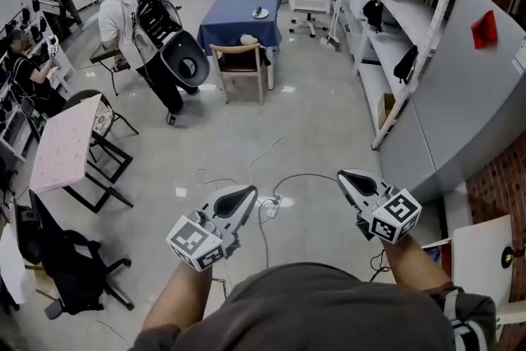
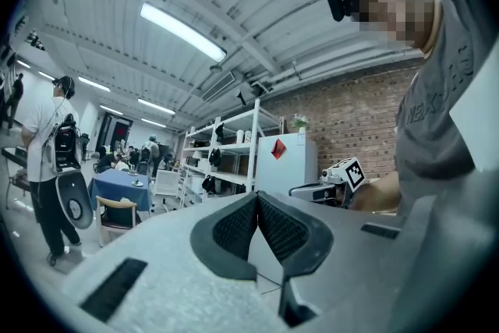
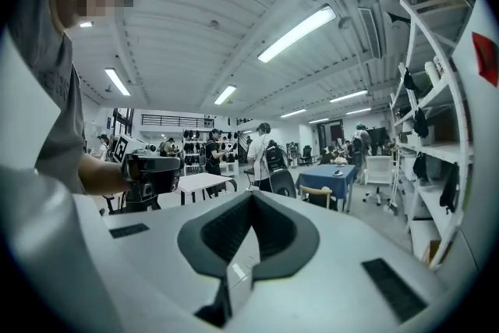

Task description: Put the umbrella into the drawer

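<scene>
Both tools are held side by side low in the middle of the head view, just ahead of the person's body and over bare floor, pointed roughly level into the room. The left gripper is seen with its jaws pressed together on nothing, and the right gripper is likewise closed and empty. Such a pose suits carrying or waiting rather than reaching, since nothing graspable lies near the tips. No umbrella can be made out in any view. Dark items hang on the shelves at upper right, but what they are cannot be told. A white panel with a knob at the lower right edge may be a drawer front, though that is only a guess.
</scene>
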The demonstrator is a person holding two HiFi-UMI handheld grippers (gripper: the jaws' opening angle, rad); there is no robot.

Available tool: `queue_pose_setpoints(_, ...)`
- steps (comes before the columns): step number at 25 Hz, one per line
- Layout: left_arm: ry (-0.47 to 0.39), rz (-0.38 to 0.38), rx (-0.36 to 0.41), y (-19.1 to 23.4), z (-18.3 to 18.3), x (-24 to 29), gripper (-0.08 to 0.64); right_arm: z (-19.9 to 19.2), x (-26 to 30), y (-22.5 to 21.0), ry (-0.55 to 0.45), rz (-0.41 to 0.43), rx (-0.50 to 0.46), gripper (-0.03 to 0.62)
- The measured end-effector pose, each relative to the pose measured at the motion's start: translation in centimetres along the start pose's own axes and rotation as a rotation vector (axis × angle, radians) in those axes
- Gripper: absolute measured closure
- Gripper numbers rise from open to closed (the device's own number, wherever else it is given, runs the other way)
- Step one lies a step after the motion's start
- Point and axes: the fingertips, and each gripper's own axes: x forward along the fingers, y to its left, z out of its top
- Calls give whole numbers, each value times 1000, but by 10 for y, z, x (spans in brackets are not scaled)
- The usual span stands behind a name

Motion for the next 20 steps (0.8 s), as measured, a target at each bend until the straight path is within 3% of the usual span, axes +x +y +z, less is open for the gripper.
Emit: queue_pose_setpoints(20,9,-18,-9,-11,-3,0,557,-5,-8,5,16,7,-9,601)
